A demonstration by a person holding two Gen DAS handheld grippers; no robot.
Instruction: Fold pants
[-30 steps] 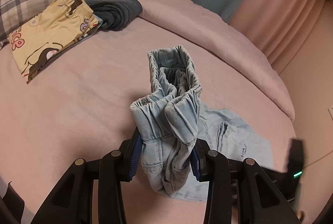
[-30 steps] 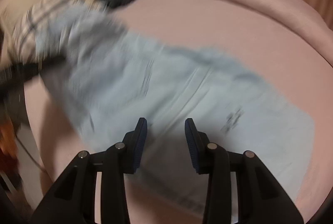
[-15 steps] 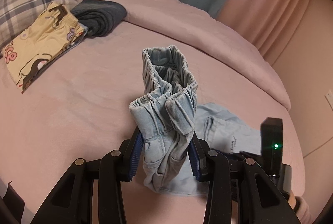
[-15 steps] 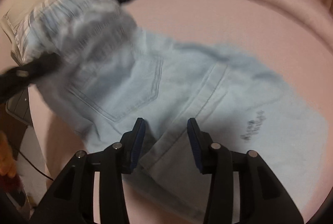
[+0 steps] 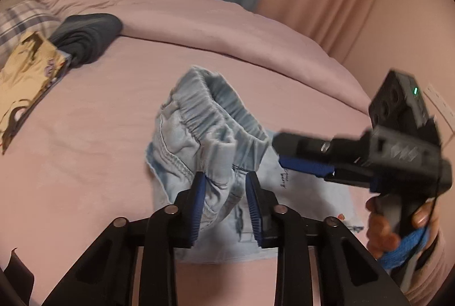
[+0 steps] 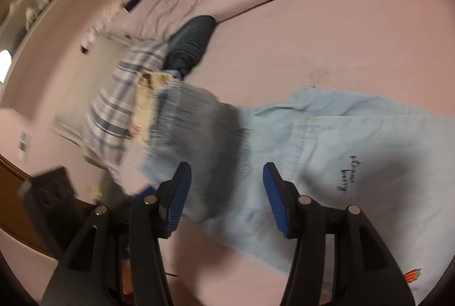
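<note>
Left tongs (image 5: 224,198) closing, pinching the pale denim pants (image 5: 210,141) at the waistband above the pink bed (image 5: 99,149); right tongs (image 6: 226,198) angled down, opening, gripping nothing

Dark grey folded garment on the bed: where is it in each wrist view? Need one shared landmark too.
Left wrist view: dark grey folded garment sits upper left, on the pink bedsheet, beside the yellow cartoon-print cloth.
Right wrist view: same garment sits upper centre-left, just past the plaid pillow, slightly blurred.
Shared landmark: the gathered elastic waistband of the light blue denim pants, nearer the camera than the garment in both views.
</note>
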